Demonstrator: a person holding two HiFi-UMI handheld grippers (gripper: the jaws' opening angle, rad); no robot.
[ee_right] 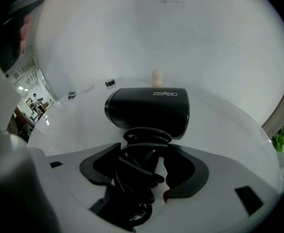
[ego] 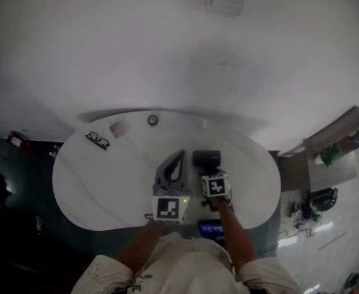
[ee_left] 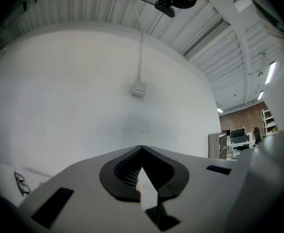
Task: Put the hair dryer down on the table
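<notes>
**Hair dryer in right tongs, over the table**

The right gripper is clenched on the hair dryer. Its dark, contoured pads close from both sides on the handle, which is wrapped in loops of glossy black cord. The dryer's barrel is a short, matte black cylinder with pale lettering on its side, lying crosswise just past the jaw tips. In the head view the dryer sits over the near-middle part of the table, just ahead of the right gripper. Whether it touches the tabletop cannot be told.

The left gripper has its jaws drawn together with the ribbed dark pads meeting at the tips and nothing between them. It is tilted up toward the wall. In the head view it lies just beside the dryer, on its left.

Table: white, smooth and faintly glossy, with a rounded outline and thin grey veining. Far edge — a pair of dark-framed glasses, a small round dark object and a small cream knob-shaped piece.

The wall behind is plain white, with a square box fed by a thin vertical conduit.
</notes>
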